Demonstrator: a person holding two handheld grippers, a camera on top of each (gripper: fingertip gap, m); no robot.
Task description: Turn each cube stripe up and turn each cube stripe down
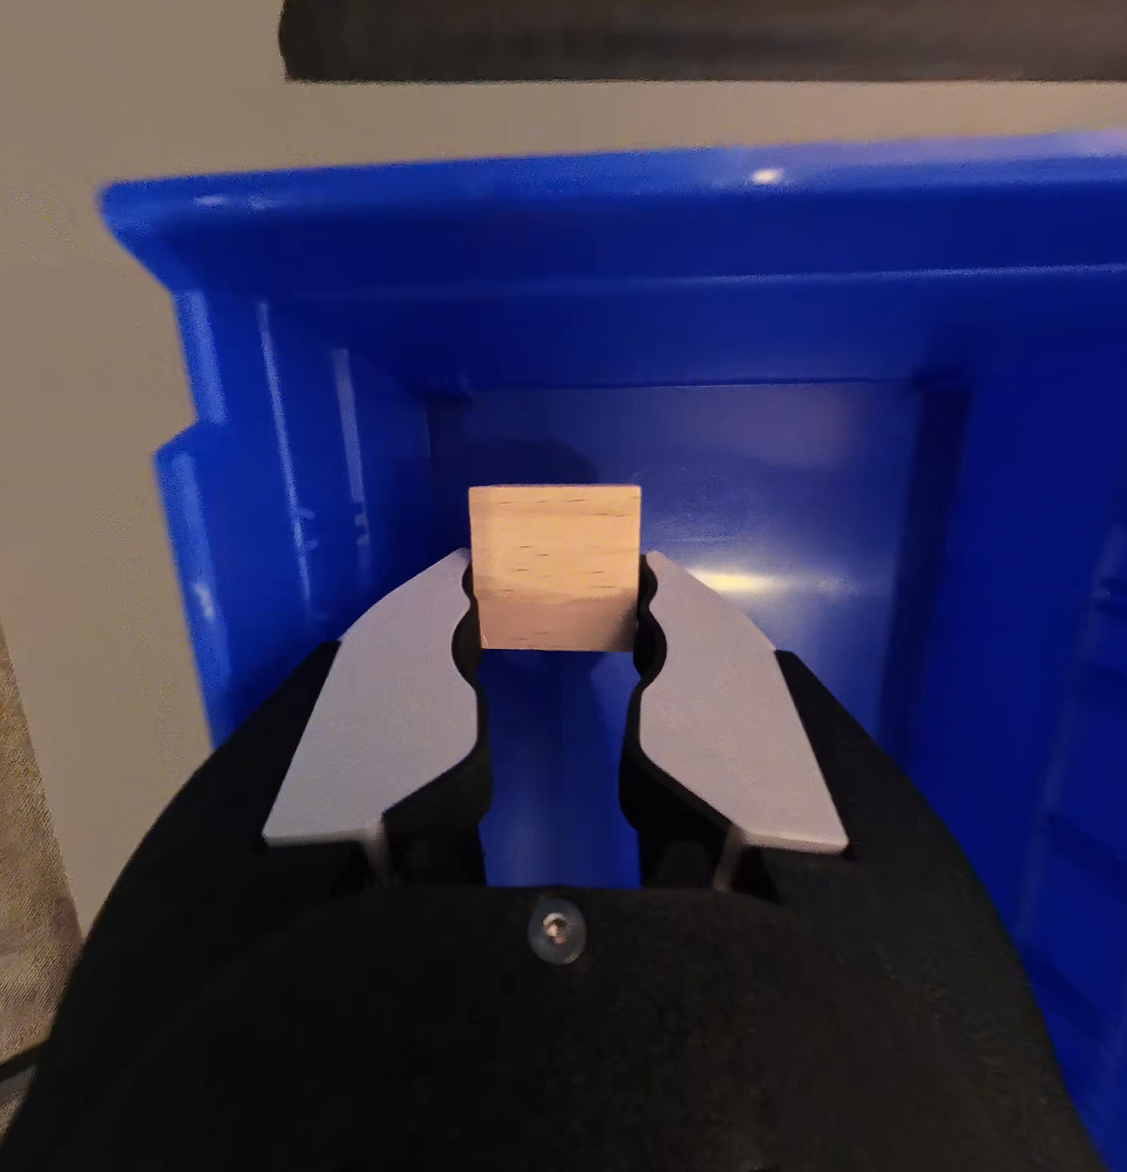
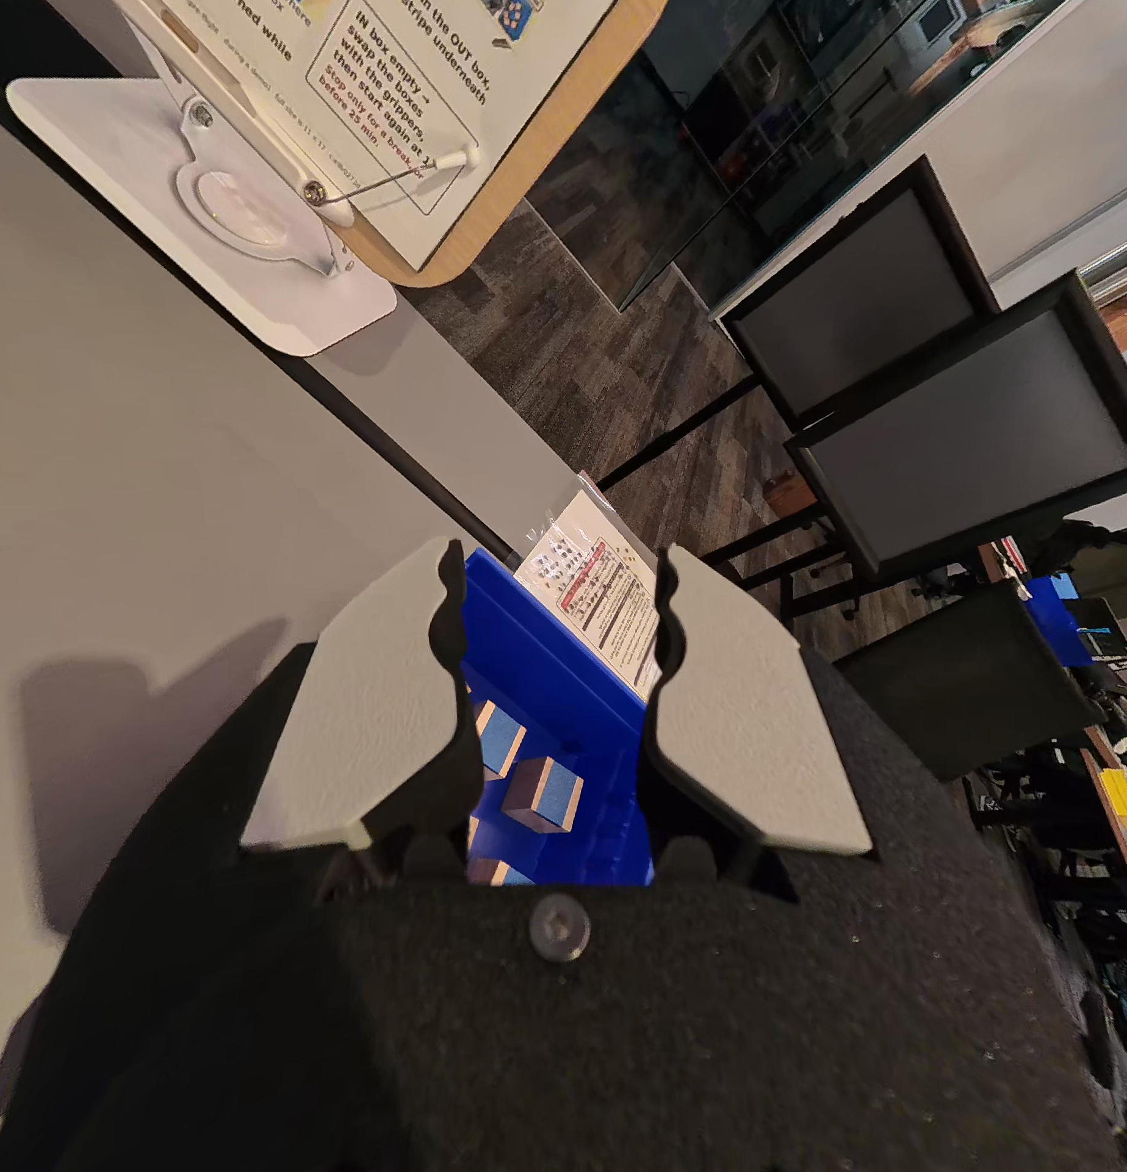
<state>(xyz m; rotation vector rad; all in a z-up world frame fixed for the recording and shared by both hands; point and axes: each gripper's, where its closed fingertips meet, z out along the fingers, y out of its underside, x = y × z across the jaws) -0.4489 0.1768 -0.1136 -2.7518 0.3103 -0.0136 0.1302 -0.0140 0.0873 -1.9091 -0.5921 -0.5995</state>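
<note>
In the left wrist view my left gripper [image 1: 555, 571] is shut on a plain wooden cube [image 1: 554, 545]; no stripe shows on the faces I see. It holds the cube above the inside of a blue box [image 1: 611, 266]. In the right wrist view my right gripper [image 2: 551, 571] is open and empty above a second blue box [image 2: 548, 659]. That box holds several wooden cubes with a blue stripe face up, such as one [image 2: 541, 796] between my fingers and another [image 2: 498, 735] to its left.
A grey table [image 2: 167, 482] carries both boxes. A white stand [image 2: 186, 209] holds an instruction board at the far left. A bagged printed sheet [image 2: 602, 596] leans behind the second box. Dark chairs [image 2: 928, 406] stand beyond the table edge.
</note>
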